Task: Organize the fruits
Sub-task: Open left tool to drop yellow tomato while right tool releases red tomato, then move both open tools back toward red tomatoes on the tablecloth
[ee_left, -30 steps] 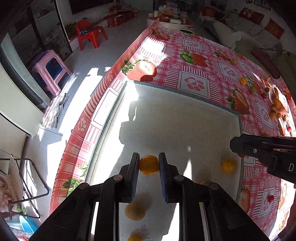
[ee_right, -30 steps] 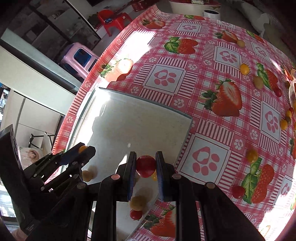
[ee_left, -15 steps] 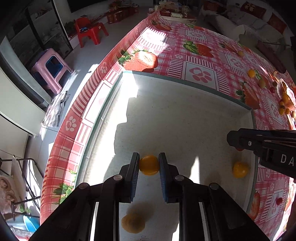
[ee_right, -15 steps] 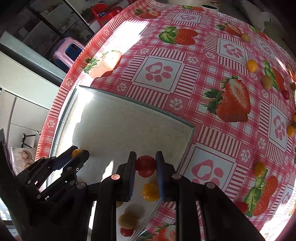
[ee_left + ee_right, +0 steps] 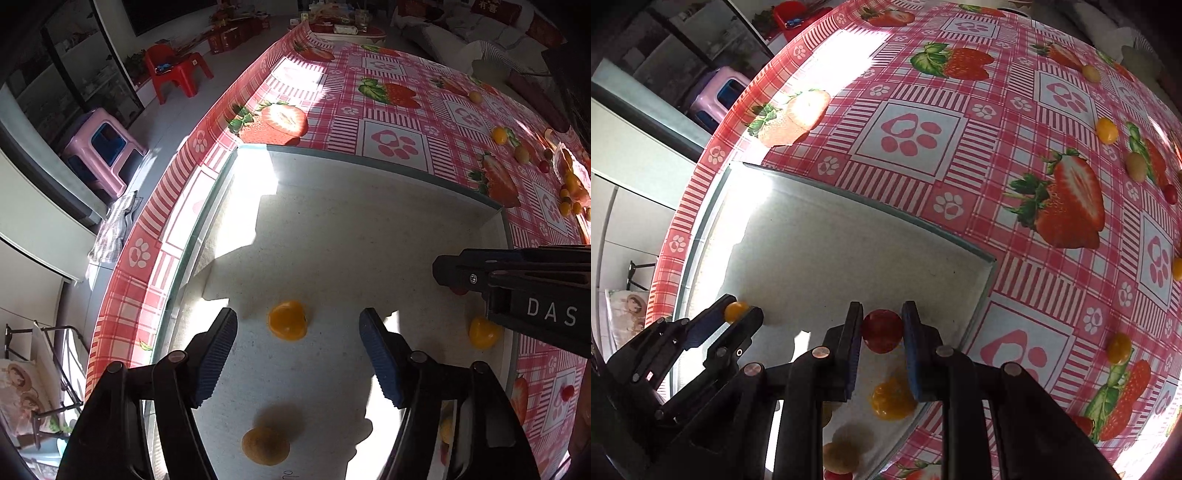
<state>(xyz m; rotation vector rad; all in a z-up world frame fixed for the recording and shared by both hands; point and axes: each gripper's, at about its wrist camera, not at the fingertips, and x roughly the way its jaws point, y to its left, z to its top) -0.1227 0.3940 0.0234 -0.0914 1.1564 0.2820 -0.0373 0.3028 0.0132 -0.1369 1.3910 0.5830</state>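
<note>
My left gripper (image 5: 297, 354) is open over the white tray (image 5: 369, 229). A small orange fruit (image 5: 287, 320) lies on the tray floor between its fingers, free of both pads. My right gripper (image 5: 881, 343) is shut on a red cherry tomato (image 5: 881, 331) and holds it above the tray's right part (image 5: 849, 251). In the right wrist view the left gripper (image 5: 738, 317) shows at the left with the orange fruit (image 5: 735, 311) between its tips. Other fruits lie in the tray: a yellow one (image 5: 484, 333), a brownish one (image 5: 265, 446).
The table carries a pink strawberry-print cloth (image 5: 997, 110). Several loose fruits lie on it to the right (image 5: 1106, 130), (image 5: 1119, 349), with a heap at the far right (image 5: 570, 184). The table edge runs along the left. A pink stool (image 5: 99, 147) and red chair (image 5: 173, 70) stand on the floor.
My left gripper has opened and let go of the orange fruit, which now rests on the tray. My right gripper still holds the red tomato and has moved slightly further over the tray.
</note>
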